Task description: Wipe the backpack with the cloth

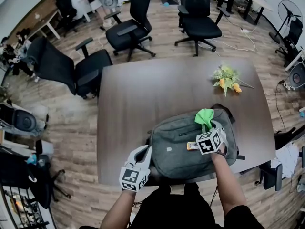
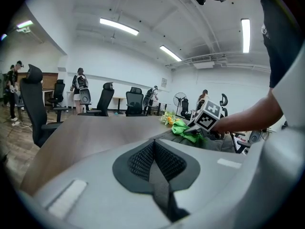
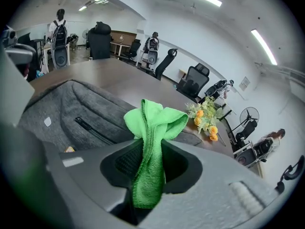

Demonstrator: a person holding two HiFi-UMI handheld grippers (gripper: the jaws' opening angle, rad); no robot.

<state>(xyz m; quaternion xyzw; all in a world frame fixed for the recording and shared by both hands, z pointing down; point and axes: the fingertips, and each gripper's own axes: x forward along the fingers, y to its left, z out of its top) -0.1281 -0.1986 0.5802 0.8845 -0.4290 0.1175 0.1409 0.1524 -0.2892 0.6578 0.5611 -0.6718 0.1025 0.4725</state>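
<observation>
A grey backpack (image 1: 183,147) lies flat on the dark brown table (image 1: 143,94), near its front edge. My right gripper (image 1: 210,128) hovers over the bag's right half, shut on a bright green cloth (image 1: 204,116) that sticks up beyond its tips. In the right gripper view the cloth (image 3: 153,128) is pinched between the jaws and droops over the backpack (image 3: 57,109) with its zip. My left gripper (image 1: 144,152) is by the bag's left front corner, shut with nothing in it. In the left gripper view the gripper (image 2: 153,146) has its pads closed on each other.
A bunch of artificial flowers (image 1: 228,78) lies at the table's far right. Several black office chairs (image 1: 128,27) stand around the far and left sides. A small orange tag (image 1: 192,147) shows on the backpack. People stand at desks (image 2: 78,87) far behind.
</observation>
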